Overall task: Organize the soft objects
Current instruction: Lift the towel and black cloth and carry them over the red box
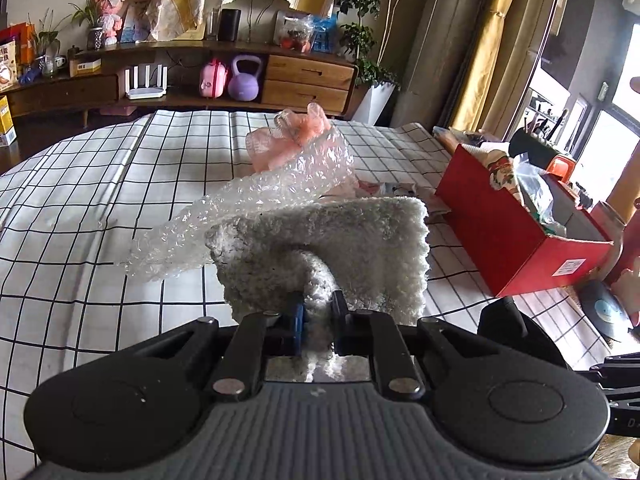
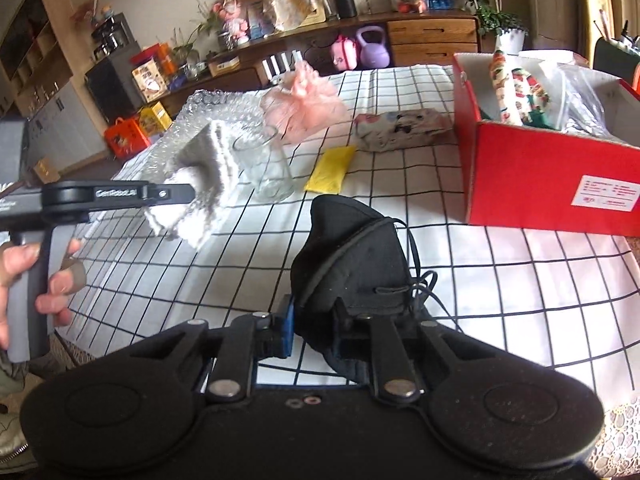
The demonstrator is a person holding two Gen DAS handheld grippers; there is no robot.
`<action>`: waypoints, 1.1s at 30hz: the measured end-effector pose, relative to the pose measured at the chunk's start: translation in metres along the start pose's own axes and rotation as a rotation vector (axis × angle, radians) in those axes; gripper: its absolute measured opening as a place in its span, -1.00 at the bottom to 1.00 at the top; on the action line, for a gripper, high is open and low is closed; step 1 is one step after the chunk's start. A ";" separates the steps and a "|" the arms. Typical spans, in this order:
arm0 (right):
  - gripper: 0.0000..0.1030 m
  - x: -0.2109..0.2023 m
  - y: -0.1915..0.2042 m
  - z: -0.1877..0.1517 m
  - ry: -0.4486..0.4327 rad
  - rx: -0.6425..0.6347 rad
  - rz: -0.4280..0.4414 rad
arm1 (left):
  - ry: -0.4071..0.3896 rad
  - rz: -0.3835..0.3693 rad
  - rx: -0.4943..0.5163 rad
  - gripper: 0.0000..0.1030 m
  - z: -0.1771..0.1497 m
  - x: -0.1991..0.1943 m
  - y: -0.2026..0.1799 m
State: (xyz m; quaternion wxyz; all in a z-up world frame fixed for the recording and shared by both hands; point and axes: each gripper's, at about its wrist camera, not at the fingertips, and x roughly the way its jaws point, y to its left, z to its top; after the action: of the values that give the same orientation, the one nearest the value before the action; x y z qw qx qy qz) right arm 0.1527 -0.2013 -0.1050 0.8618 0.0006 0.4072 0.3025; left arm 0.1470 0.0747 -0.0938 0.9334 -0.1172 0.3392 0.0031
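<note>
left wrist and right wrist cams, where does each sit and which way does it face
Left wrist: on the left gripper, looking down along its fingers over the checked table; it grips a white fluffy cloth.
Right wrist: on the right gripper, facing across the table, gripping a black mask; the person's hand holds the left gripper at the left edge.
Shared: the cloth, bubble wrap, red box, purple kettlebell.

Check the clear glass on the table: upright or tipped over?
Upright. In the right wrist view the clear glass stands on its base on the checked tablecloth, open rim up, beside the yellow pouch. It looks empty.
</note>
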 end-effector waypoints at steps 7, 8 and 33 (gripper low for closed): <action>-0.69 -0.023 -0.014 0.009 -0.062 0.043 0.002 | -0.037 -0.100 -0.025 -0.75 0.011 -0.025 -0.013; -0.69 -0.027 -0.015 0.011 -0.072 0.047 0.000 | -0.039 -0.112 -0.025 -0.75 0.012 -0.028 -0.015; -0.70 -0.100 -0.058 0.080 -0.265 -0.066 -0.113 | -0.036 -0.314 0.080 -0.74 0.069 -0.019 -0.126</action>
State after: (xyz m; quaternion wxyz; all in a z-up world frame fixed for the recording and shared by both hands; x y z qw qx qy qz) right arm 0.1906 -0.2811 0.0042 0.9231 -0.0107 0.2793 0.2642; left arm 0.1864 -0.0315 -0.0033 0.9322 -0.1315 0.2998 -0.1542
